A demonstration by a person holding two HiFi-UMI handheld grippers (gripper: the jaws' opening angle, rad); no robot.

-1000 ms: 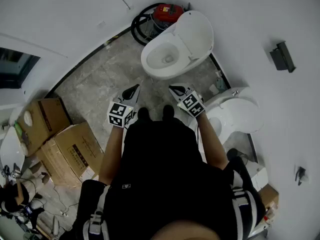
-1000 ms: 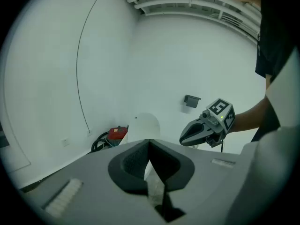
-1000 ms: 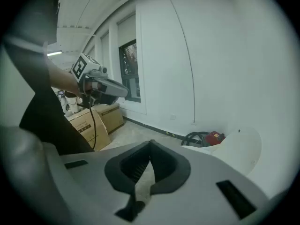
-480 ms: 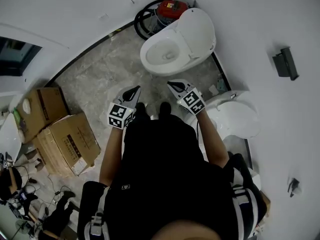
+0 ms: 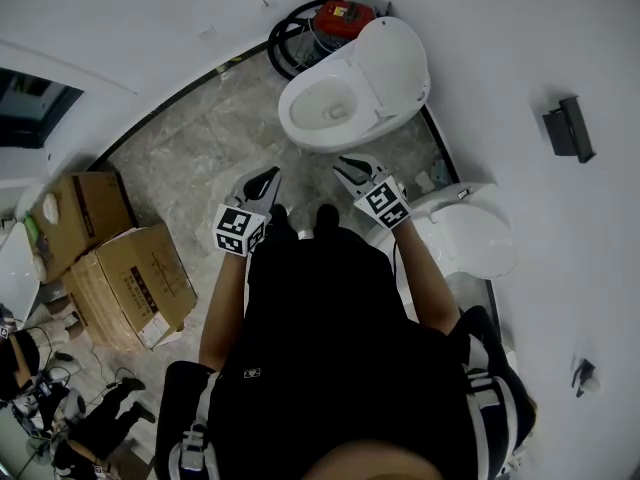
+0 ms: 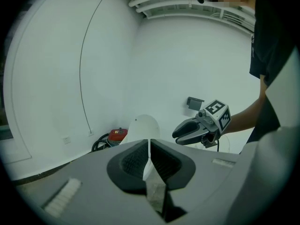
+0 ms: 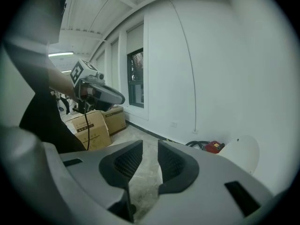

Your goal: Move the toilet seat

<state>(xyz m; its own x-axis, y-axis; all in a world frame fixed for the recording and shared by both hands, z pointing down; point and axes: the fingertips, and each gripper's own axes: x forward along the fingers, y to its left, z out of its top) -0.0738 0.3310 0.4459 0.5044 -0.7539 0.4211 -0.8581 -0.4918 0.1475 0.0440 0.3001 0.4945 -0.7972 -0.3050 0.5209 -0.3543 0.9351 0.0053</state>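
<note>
Plainly the raised toilet seat (image 5: 390, 63) stands well ahead of both tools — left gripper (image 5: 267, 177) with jaws together, right gripper (image 5: 347, 171) having just opened its empty jaws slightly — so so narrow a bite may slip off the smooth rim and let it slam.

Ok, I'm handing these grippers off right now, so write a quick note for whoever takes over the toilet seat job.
Left gripper: fingers shut, empty.
Right gripper: fingers have just been opening, nothing between them.
Toilet stands on the floor just ahead of both grippers, its lid raised; neither gripper touches it. A second toilet sits to the right.
Done: nothing on the seat yet.
Left: reach in, take the seat and move it. From here I can't tell whether the seat lies on the bowl.
</note>
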